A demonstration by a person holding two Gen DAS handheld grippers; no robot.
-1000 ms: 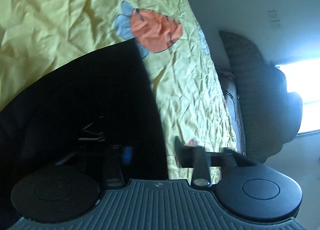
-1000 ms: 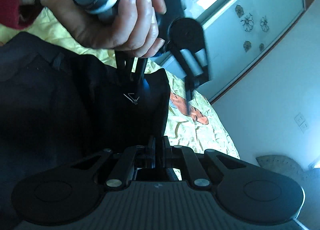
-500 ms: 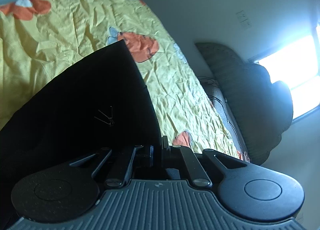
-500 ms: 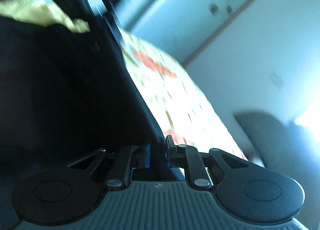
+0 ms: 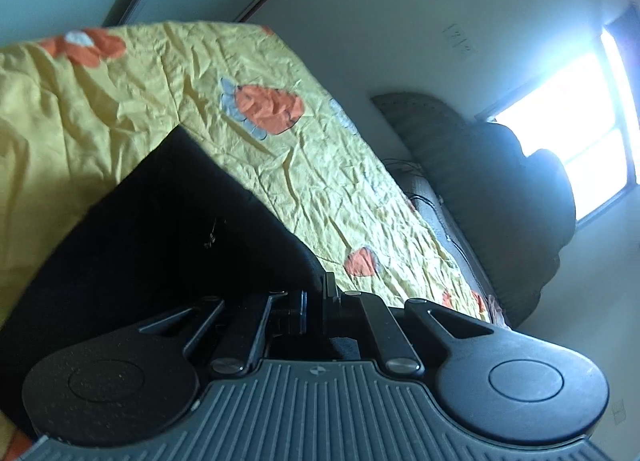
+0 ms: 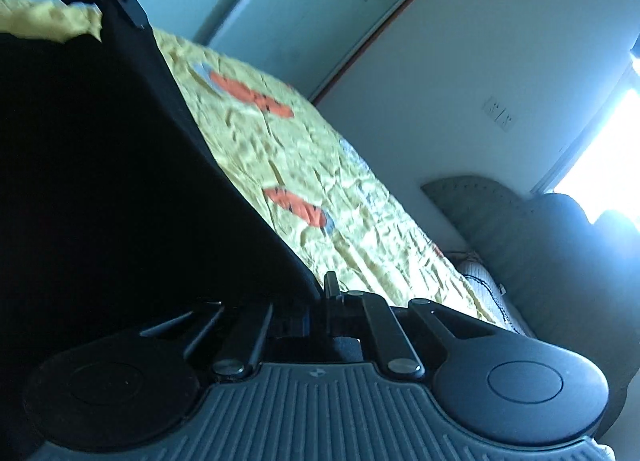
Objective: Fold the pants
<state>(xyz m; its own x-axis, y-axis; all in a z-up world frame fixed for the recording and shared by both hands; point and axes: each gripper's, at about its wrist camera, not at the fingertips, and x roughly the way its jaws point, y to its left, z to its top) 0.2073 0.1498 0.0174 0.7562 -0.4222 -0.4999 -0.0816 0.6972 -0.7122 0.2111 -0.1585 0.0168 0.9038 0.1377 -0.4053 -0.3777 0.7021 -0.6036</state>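
Left wrist view: the largest thing is a bed covered by a crinkled yellow bedspread (image 5: 132, 109), thin cloth full of sharp creases and printed with orange, strawberry-like shapes edged in pale blue. Beyond its far side stands a grey, rounded upholstered headboard (image 5: 452, 149) with a stippled surface, dark bedding heaped against it, under a bright window (image 5: 568, 149) that washes out the upper right. On the plain pale wall sits a small white wall socket plate (image 5: 460, 39).

The black pants (image 5: 168, 229) lie as a broad, matte, almost featureless dark sheet over the near part of the bedspread, one straight edge running diagonally up to a pointed corner. Their near end rises to the left gripper (image 5: 316, 301), whose black jaws are pressed together on the dark fabric. A tiny pale thread mark shows on the cloth.

In the right wrist view the pants (image 6: 100, 181) hang as a taut, smooth black plane with a crisp straight edge. The right gripper (image 6: 320, 301) is clamped on the lower end of that edge, and the left gripper (image 6: 132, 17) pinches the upper corner, a bit of a hand visible at the top left. The picture is slightly blurred.
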